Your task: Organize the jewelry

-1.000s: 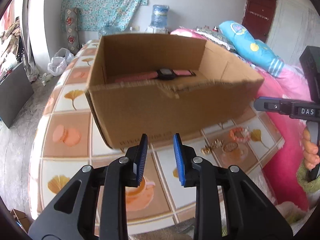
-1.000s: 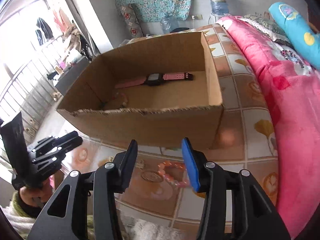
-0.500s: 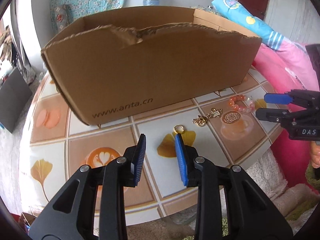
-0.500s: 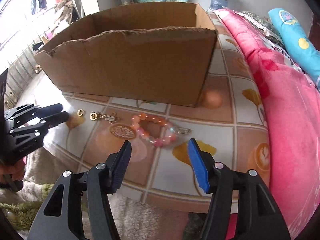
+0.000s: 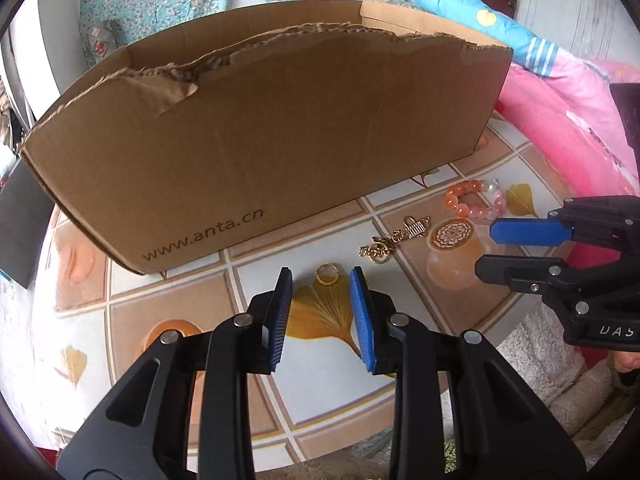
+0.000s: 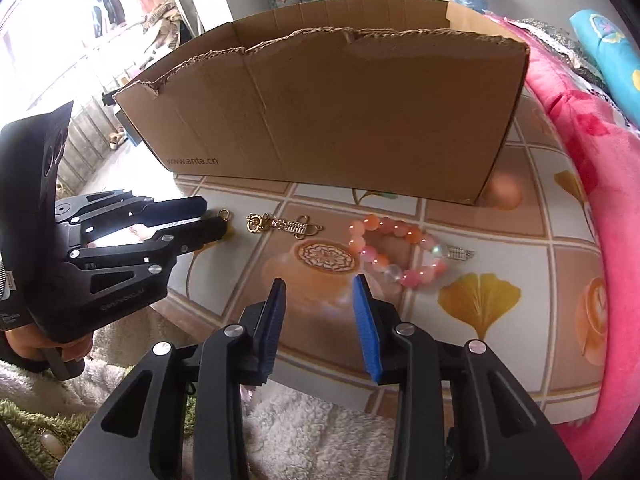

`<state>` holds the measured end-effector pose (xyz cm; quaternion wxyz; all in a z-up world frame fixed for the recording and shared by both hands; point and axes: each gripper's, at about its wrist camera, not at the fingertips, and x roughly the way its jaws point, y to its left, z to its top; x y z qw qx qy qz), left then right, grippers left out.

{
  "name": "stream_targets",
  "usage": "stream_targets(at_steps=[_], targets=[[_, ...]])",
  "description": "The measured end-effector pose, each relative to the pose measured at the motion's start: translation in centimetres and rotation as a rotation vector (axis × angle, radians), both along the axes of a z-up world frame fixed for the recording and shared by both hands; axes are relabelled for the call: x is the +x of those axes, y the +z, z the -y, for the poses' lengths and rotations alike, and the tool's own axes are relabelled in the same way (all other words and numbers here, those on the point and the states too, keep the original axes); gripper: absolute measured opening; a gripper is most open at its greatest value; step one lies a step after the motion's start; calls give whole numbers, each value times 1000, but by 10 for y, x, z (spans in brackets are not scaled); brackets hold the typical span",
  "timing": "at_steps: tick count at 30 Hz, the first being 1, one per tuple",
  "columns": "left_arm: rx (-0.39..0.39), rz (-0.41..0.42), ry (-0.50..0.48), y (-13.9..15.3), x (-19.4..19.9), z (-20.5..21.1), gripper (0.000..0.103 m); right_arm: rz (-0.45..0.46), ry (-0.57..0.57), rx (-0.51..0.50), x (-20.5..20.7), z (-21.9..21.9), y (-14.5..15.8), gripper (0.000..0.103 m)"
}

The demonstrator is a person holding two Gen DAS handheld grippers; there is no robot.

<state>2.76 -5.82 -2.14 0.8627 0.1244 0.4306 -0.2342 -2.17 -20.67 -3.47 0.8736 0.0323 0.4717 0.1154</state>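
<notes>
A gold ring [image 5: 327, 273] lies on the patterned table just in front of my open, empty left gripper [image 5: 321, 280]. A gold charm chain [image 5: 394, 237] lies to its right, and a pink-orange bead bracelet [image 5: 476, 200] beyond that. In the right wrist view the bracelet [image 6: 396, 250] lies just ahead of my open, empty right gripper [image 6: 320, 286], with the chain [image 6: 280, 225] and ring [image 6: 224, 213] to the left. The left gripper [image 6: 204, 212] reaches the ring there. The right gripper [image 5: 488, 246] shows in the left view. The cardboard box [image 5: 260, 152] stands behind the jewelry; its inside is hidden.
A pink blanket [image 6: 592, 184] lies along the table's right side. A fluffy white rug [image 6: 320, 432] lies below the table's near edge. The box wall [image 6: 340, 120] blocks the far side of the table.
Both grippers have dropped from above the box down toward the tabletop and closer to the jewelry. The box interior and its pink watch have gone out of sight. Both grippers stay open.
</notes>
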Motion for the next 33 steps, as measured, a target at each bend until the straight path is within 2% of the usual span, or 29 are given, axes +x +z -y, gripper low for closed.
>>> stream_targets(at_steps=[3,9,17,22,27,33], targets=[[24,4,-24,1,2,6,19,1,7,20,4,1,-1,34],[36,-1,-40,2,4,10,11,1,13,47,10,5,-2,34],[4,-2,-24,0,1,6,11,29,36,53,6,1,7,33],[3,-8,-4,1,-1,-1,11,60,87,46,11,-19,15,33],[-18,-11,31,0,-3,-13,11,62,144,13,21,-42,13,23],[-43,-4,41,-2,-7,-20,11,28,153,-38,36,-54,4,18]])
